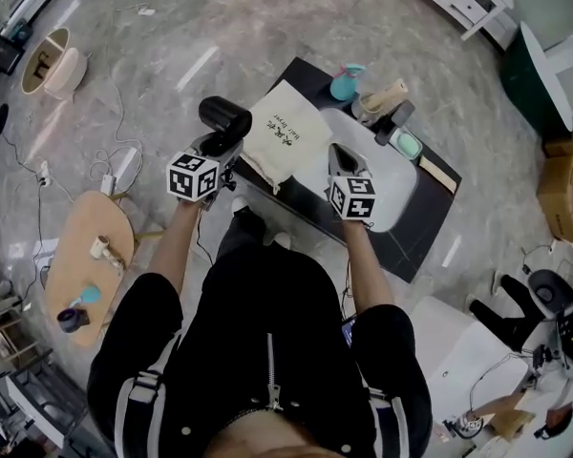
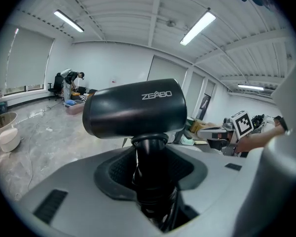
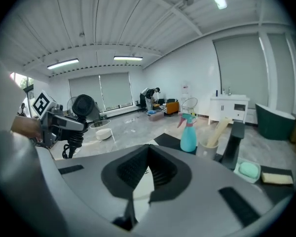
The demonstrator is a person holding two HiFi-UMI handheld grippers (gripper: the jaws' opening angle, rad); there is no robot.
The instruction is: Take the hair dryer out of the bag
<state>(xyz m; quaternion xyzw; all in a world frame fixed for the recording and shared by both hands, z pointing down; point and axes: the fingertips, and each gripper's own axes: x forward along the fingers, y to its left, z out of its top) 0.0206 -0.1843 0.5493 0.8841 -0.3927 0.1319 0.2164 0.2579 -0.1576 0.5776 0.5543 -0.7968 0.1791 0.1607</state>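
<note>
My left gripper [image 1: 222,146] is shut on the handle of the black hair dryer [image 1: 224,117], held up in the air left of the table. In the left gripper view the dryer's barrel [image 2: 135,107] stands above the jaws and its ribbed handle is clamped between the pads of the left gripper [image 2: 152,181]. The cream cloth bag [image 1: 285,136] lies flat on the black table [image 1: 430,218], between the two grippers. My right gripper [image 1: 342,157] hovers over the table right of the bag, shut with nothing in it. In the right gripper view, the right gripper [image 3: 149,169] has its pads together, and the hair dryer [image 3: 81,107] shows at left.
A teal spray bottle [image 1: 345,82], a cup of brushes [image 1: 382,98] and a green soap dish [image 1: 408,145] stand at the table's far side beside a white basin [image 1: 393,194]. A small wooden table [image 1: 91,256] and cables lie on the floor at left.
</note>
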